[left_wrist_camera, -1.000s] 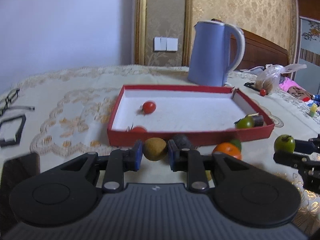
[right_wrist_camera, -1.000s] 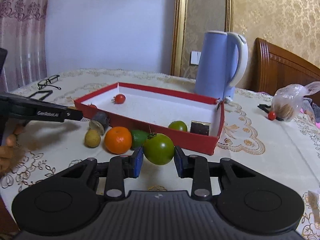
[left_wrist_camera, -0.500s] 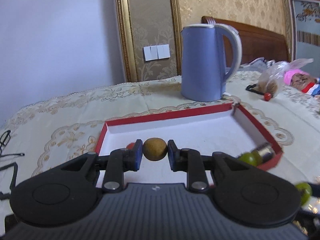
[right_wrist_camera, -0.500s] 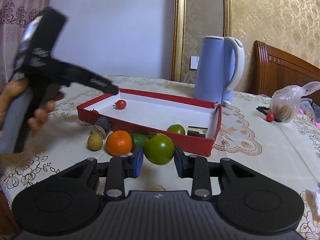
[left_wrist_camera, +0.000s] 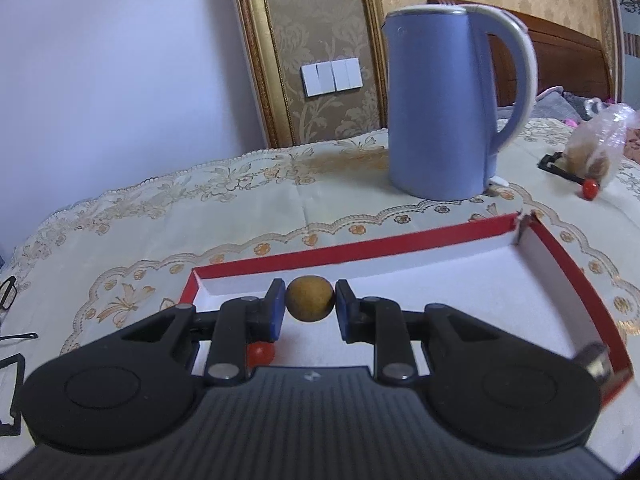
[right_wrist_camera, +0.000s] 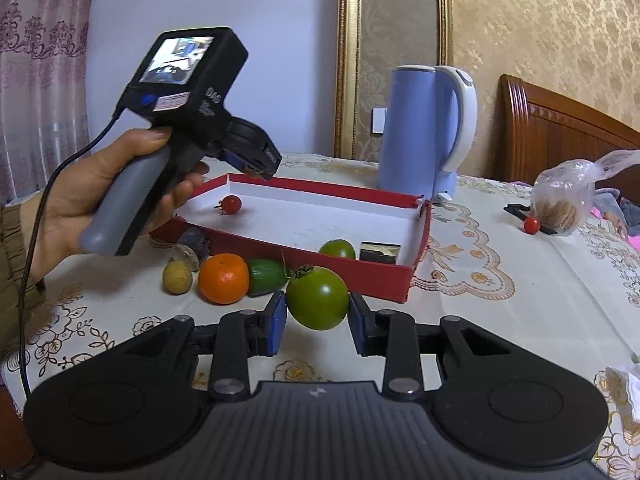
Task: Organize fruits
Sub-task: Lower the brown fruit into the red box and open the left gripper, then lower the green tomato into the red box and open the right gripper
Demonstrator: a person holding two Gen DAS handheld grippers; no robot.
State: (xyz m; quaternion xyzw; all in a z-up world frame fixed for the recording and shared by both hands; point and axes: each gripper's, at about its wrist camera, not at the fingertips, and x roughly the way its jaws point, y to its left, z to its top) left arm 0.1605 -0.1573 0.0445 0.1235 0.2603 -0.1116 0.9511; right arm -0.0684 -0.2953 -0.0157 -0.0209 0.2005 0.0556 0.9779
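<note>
My left gripper is shut on a small brown round fruit and holds it above the far left corner of the red tray. A red cherry tomato lies in the tray under it. My right gripper is shut on a green tomato, in front of the tray. The left gripper shows in the right wrist view over the tray's far left. In the tray lie a cherry tomato, a green fruit and a dark block.
An orange, a green fruit, a yellowish fruit and a dark fruit lie before the tray. A blue kettle stands behind it. A plastic bag and a cherry tomato lie at the right. Glasses lie left.
My left gripper has risen and moved forward with the brown fruit, from in front of the tray to above its far left corner. My right gripper has stayed put with the green tomato.
</note>
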